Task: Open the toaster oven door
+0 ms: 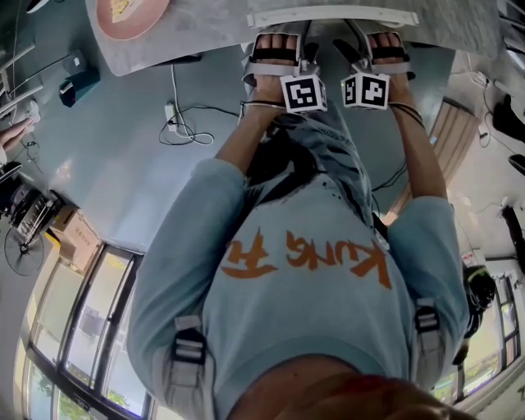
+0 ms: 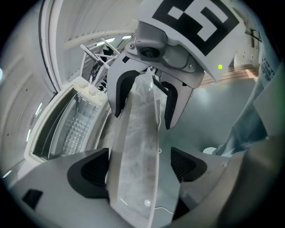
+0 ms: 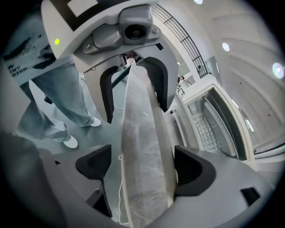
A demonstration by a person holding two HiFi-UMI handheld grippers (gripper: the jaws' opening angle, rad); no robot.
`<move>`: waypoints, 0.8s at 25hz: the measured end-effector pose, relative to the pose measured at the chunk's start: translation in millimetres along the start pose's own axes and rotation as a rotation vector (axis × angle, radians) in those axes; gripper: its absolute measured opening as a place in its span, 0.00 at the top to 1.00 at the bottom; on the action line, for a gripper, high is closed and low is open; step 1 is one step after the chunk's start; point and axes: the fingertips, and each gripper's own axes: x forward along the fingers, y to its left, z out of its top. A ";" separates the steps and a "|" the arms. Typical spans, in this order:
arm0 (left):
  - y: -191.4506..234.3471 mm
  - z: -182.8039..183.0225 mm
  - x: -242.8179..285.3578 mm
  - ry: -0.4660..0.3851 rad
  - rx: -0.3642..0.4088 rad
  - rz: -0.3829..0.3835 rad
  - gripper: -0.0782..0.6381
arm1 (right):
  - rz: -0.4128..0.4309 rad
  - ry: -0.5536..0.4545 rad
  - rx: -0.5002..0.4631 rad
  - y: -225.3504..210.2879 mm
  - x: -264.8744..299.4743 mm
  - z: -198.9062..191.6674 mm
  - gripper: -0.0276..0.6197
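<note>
The white toaster oven [image 2: 67, 129] stands on the table just beyond the edge, and also shows in the right gripper view [image 3: 213, 120], with a ribbed metal surface behind its glass. I cannot tell how its door stands. In the head view its white frame [image 1: 328, 15] is at the top. My left gripper [image 2: 140, 167] and right gripper [image 3: 140, 171] face each other. Both are open and straddle the grey marble table edge [image 2: 138, 133], [image 3: 142, 133]. The pads do not press on it. In the head view their marker cubes [image 1: 305, 92], [image 1: 365, 90] sit side by side.
A pink plate [image 1: 127, 15] lies on the marble table [image 1: 189, 33] at the far left. Cables and a power strip [image 1: 176, 119] lie on the blue-grey floor. A cardboard box [image 1: 78, 238] stands by the window. A person's legs and white shoes [image 3: 67, 140] are close by.
</note>
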 end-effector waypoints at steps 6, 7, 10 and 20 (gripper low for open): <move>-5.9 -5.9 15.3 0.043 0.041 0.098 0.31 | -0.056 0.026 -0.024 14.3 14.3 -7.4 0.29; -6.7 -6.1 17.3 0.041 0.041 0.105 0.31 | -0.068 0.029 -0.022 15.1 16.6 -8.4 0.29; -8.9 -5.5 20.9 0.036 0.042 0.128 0.31 | -0.100 0.043 -0.010 18.5 21.0 -11.0 0.29; -23.0 -6.5 31.3 0.007 0.019 0.177 0.31 | -0.136 0.057 -0.040 33.9 31.6 -15.8 0.26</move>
